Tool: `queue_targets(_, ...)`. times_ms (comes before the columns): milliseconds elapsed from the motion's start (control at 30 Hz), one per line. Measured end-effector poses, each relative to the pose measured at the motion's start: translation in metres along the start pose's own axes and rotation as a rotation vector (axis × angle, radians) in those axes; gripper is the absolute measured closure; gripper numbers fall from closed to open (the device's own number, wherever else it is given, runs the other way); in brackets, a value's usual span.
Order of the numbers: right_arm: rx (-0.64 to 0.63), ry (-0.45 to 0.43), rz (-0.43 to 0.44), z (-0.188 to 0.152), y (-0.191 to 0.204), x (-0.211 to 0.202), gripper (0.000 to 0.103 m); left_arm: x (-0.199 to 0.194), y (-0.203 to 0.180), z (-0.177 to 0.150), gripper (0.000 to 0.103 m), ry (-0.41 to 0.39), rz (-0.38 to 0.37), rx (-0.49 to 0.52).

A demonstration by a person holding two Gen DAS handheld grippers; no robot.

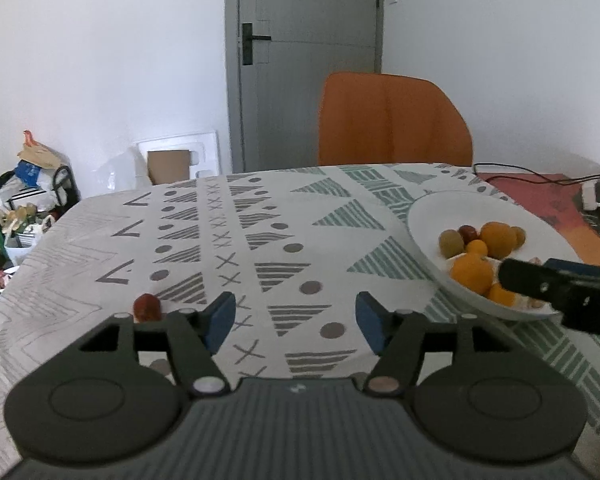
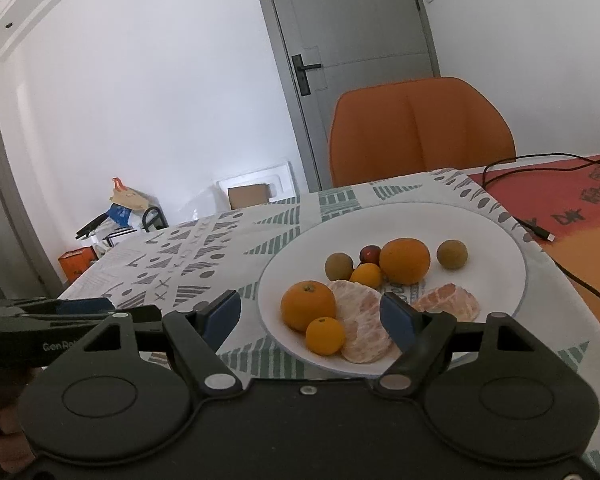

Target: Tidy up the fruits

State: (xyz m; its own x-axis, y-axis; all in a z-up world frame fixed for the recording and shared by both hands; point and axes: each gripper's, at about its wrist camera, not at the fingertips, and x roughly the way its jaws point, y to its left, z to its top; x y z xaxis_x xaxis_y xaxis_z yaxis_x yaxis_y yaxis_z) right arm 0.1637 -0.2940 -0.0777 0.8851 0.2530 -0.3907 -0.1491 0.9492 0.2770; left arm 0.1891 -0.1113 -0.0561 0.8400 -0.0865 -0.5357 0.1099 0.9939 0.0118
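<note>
A white plate (image 2: 500, 248) on the patterned tablecloth (image 1: 260, 216) holds a large orange (image 2: 405, 261), a smaller orange (image 2: 308, 310), two small kumquats (image 2: 325, 336), a red fruit (image 2: 370, 254), two brownish-green round fruits (image 2: 339, 266) and peeled citrus pieces (image 2: 360, 324). My right gripper (image 2: 310, 316) stands open at the plate's near rim, its pads clear of the fruit. My left gripper (image 1: 296, 320) is open over bare cloth with nothing between its fingers. One red fruit (image 1: 146, 307) lies on the cloth just left of its left finger. The plate (image 1: 428, 208) is to its right.
An orange chair (image 1: 392, 120) stands at the table's far side before a grey door (image 1: 308, 60). A black cable (image 2: 540, 232) crosses a red cloth (image 2: 572, 200) right of the plate. Bags and boxes (image 1: 28, 200) clutter the floor at the left.
</note>
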Motion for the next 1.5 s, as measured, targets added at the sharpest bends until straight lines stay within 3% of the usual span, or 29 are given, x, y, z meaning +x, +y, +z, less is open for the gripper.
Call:
queue_targets(133,0.006,-0.003,-0.005,0.0,-0.002,0.0,0.027,-0.002,0.015,0.003,0.038,-0.045,0.056,-0.026)
queue_targets(367,0.006,-0.018,-0.011,0.002,-0.004,-0.004,0.027,0.021,0.05,0.007,0.041,0.007,0.211,-0.117)
queue_targets(500,0.01,-0.026,-0.022,0.004,-0.007,-0.006,0.027,0.03,0.062,0.009,0.045,0.027,0.245,-0.145)
queue_targets(567,0.011,-0.029,-0.028,0.005,-0.008,-0.007,0.027,0.033,0.065,0.009,0.051,0.037,0.259,-0.156)
queue_targets(700,0.015,-0.038,-0.04,0.006,-0.013,-0.01,0.027,0.048,0.071,0.005,0.082,0.11,0.268,-0.185)
queue_targets(800,0.018,-0.043,-0.053,0.007,-0.017,-0.013,0.027,0.049,0.07,0.003,0.082,0.123,0.28,-0.193)
queue_targets(1167,0.043,-0.05,-0.09,0.007,-0.032,-0.021,0.027,0.023,0.012,0.018,0.083,0.044,0.064,-0.108)
queue_targets(1500,0.067,-0.062,-0.114,0.006,-0.047,-0.03,0.027,0.02,-0.036,0.03,0.083,0.009,-0.045,-0.034)
